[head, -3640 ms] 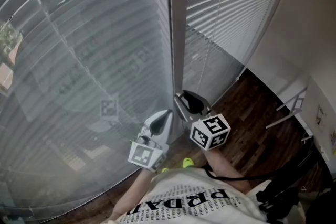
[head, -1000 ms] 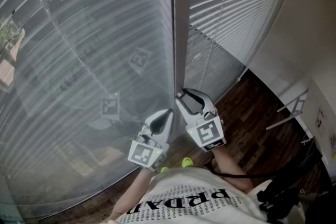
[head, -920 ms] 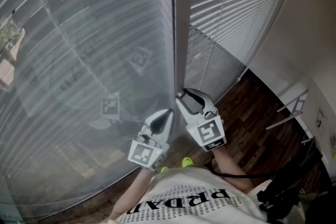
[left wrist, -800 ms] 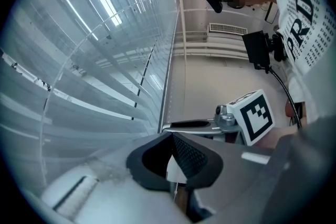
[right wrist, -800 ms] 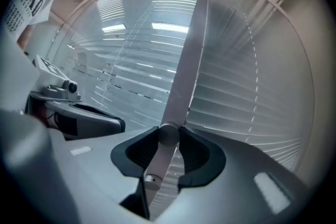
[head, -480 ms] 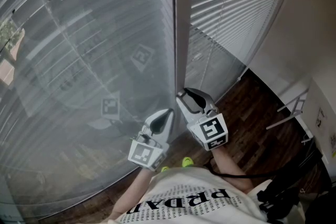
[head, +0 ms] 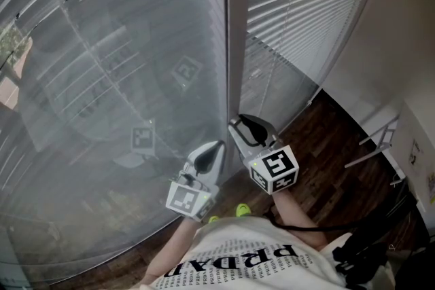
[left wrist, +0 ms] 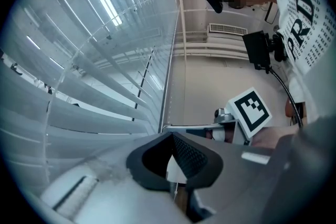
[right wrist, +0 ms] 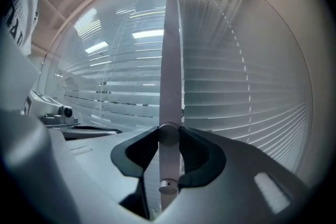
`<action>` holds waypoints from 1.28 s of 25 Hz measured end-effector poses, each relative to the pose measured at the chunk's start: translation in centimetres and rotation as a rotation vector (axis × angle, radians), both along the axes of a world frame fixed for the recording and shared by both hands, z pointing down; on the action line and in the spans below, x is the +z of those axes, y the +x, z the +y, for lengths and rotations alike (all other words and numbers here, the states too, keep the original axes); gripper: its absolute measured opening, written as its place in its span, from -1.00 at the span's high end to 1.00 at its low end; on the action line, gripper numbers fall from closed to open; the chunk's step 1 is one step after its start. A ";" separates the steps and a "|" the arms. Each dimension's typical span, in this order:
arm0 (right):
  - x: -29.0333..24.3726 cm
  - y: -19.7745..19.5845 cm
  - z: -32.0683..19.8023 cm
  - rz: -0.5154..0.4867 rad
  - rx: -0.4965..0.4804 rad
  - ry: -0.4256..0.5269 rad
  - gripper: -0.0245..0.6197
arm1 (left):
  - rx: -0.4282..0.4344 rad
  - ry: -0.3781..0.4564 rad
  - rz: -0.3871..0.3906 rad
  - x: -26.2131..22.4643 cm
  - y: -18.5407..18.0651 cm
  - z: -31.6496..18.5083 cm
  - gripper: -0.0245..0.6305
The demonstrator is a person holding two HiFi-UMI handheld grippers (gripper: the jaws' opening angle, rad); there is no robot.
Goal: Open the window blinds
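Blinds (head: 102, 78) hang over the glass on both sides of an upright window post (head: 235, 30). The panel to the right of the post reads pale and lined. The panel to the left reads grey, with reflections across it. The right claw (head: 239, 121) is held close against the foot of the post, above the dark wood floor (head: 326, 153). In the right gripper view its jaws are clamped on a pale upright rod (right wrist: 169, 86), both pads pressing a round knob on that rod. The left claw (head: 216, 146) is just beside it, on the left-panel side, pointing at the slats. In the left gripper view its jaw tips are together; a pale sliver shows between the pads lower down, and I cannot identify it.
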State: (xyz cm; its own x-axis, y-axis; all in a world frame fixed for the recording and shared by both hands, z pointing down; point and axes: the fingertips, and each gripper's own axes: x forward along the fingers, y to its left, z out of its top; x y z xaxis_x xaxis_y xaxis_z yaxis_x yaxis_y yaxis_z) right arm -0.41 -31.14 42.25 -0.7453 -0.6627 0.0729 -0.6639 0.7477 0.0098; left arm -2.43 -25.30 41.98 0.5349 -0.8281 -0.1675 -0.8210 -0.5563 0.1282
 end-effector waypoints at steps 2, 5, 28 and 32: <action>0.0 0.0 0.0 -0.016 0.000 -0.012 0.52 | 0.000 0.001 0.000 0.0 0.0 0.0 0.94; 0.0 0.0 -0.1 -0.029 0.000 -0.020 0.52 | -0.001 -0.001 -0.001 0.0 0.0 0.0 0.94; -0.4 -0.3 0.9 0.282 -0.028 0.224 0.52 | 0.006 0.003 -0.002 -0.2 0.4 -0.1 0.94; -0.2 -0.6 1.1 0.446 -0.030 0.341 0.52 | 0.008 0.010 -0.004 -0.3 0.5 -0.1 0.94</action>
